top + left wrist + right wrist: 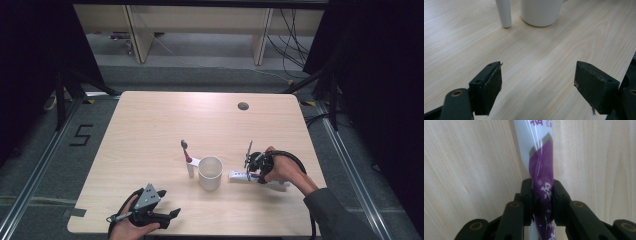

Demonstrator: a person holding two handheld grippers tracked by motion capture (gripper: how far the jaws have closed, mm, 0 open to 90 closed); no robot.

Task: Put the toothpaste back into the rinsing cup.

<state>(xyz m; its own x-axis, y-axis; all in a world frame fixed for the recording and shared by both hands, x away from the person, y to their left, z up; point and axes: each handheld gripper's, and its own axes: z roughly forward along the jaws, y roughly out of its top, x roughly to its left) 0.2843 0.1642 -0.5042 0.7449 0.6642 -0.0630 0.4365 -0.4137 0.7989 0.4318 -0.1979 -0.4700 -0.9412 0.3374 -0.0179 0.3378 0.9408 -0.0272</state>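
Pale wood-grain laminate covers the table (150,130), which has rounded corners and a small round cable hole (243,106) near its far edge. Grey floor surrounds it, with a "5" (81,135) marked in black tape at the left, and cables trail by wooden furniture legs beyond. Near the table's middle stand a white cup (210,173) and, just left of it, a toothbrush (187,157) upright in a white base. Right of the cup lies a toothpaste tube (239,175), white and purple, printed with characters too partial to read. The right gripper (253,169) pinches the tube's purple end tightly between its jaws. At the near edge, the left gripper (172,214) hovers over bare wood, jaws wide apart, holding nothing.
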